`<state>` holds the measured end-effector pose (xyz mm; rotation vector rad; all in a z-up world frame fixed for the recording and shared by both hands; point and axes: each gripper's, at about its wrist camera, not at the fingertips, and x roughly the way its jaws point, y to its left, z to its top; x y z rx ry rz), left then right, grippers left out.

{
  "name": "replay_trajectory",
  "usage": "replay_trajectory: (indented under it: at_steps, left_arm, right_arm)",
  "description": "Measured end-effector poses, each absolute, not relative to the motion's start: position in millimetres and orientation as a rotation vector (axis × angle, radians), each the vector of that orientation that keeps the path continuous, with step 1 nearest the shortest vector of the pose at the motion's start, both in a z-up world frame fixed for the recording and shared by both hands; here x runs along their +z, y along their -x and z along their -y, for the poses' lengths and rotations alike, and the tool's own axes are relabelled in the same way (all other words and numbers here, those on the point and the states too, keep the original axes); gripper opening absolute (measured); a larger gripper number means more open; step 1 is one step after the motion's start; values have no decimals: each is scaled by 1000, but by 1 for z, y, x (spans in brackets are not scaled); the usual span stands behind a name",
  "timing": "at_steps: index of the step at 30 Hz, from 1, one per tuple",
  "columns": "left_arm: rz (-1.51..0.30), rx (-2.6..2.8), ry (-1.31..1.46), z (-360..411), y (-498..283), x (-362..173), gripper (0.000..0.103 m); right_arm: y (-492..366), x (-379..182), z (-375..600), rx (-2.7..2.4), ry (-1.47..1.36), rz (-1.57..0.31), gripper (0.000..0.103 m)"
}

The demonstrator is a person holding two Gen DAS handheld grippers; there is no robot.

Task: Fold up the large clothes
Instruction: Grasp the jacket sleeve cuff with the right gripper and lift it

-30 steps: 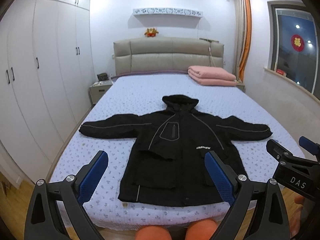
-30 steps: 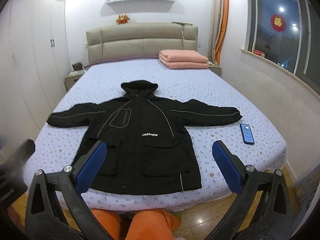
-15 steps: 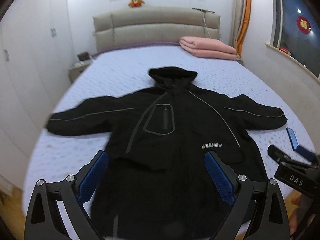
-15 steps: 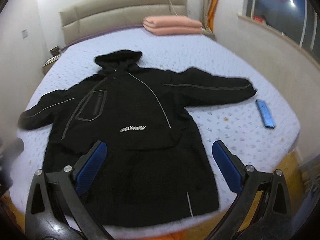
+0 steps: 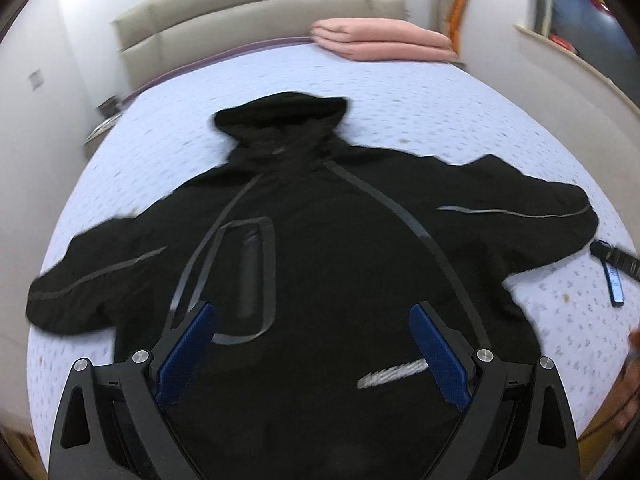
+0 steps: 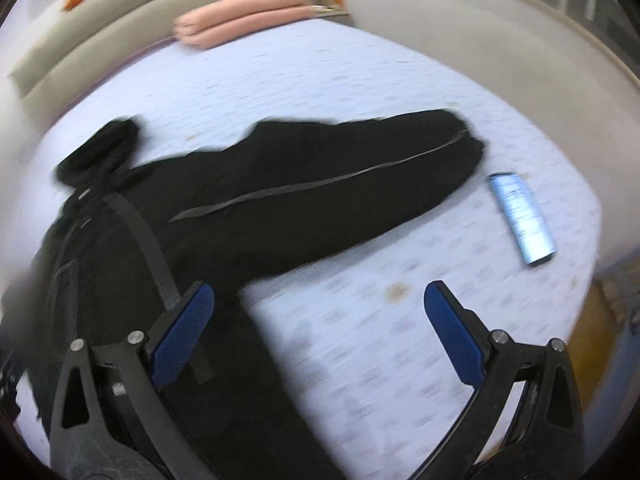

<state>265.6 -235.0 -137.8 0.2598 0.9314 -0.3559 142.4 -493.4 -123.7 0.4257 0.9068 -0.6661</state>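
Note:
A black hooded jacket lies flat, front up, on the lilac bedspread, sleeves spread to both sides. My left gripper is open and empty, hovering over the jacket's chest. My right gripper is open and empty, over the bedspread just below the jacket's right sleeve; its left finger is above the jacket's body. The right gripper's tip shows at the right edge of the left wrist view.
A phone lies on the bed beyond the sleeve cuff, also in the left wrist view. A folded pink blanket lies by the headboard. The windowsill wall runs along the bed's right side.
Both grippers have moved forward and down over the bed, both still open. The left now looks at the jacket's chest; the right has swung right toward the right sleeve and phone.

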Motion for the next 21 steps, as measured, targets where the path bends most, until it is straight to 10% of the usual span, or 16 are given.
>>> replay_trajectory:
  at_steps: [15,21]
  left_arm:
    - [-1030,-611,-316,474,-332,-182,98]
    - [-1072,-633,-353,517,-358,-215,98]
  right_arm:
    - [-160,-174,795,-728,-681,-980,102]
    - [-178,-212,835,-681,-702,-1030,83]
